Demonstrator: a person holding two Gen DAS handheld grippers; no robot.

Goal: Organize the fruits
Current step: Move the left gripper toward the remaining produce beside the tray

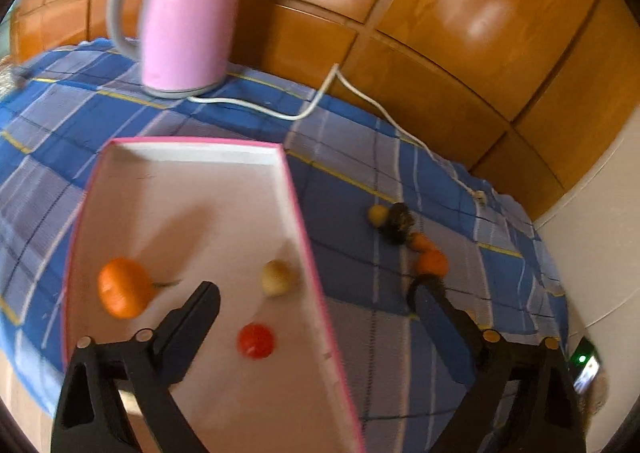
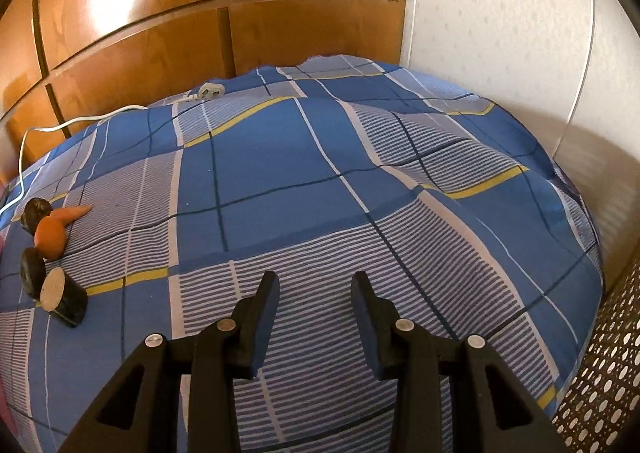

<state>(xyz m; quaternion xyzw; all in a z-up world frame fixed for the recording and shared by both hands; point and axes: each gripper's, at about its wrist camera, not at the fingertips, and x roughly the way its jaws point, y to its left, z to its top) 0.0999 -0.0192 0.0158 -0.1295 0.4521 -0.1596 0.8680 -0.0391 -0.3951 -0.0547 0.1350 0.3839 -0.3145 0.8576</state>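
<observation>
So the pink-edged tray [image 1: 192, 189] already has three bits in it: an orange [image 1: 124, 287] on the left, a pale round fruit [image 1: 278, 277] near the right wall and a small red one [image 1: 256, 340] toward the near end. The rest is a little cluster [image 1: 408, 237] out on the blue checked cloth [image 2: 280, 173], well to the right of the tray: a yellowish ball, a couple of orange pieces and some dark chunks, one showing a pale cut face in the right wrist view. The left gripper [image 1: 316, 293] is spread wide with nothing in it, straddling the tray's right rim, one finger over the tray floor and the other out over the cloth near the cluster. The right gripper [image 2: 314, 281] is narrowed but not pinching anything, just bare cloth showing between its fingers. My guess is the next grab is from that cluster, and the pieces are touching each other, so I'd come down on an outer one rather than wedge into the middle and scatter them. Watch the tray's raised rim when carrying across, lift clear of it. The white cord [image 1: 280, 113] and pink kettle [image 1: 188, 17] sit at the back, out of the way. Plenty of open cloth on the right, though it's rumpled and drops off toward the wall.
</observation>
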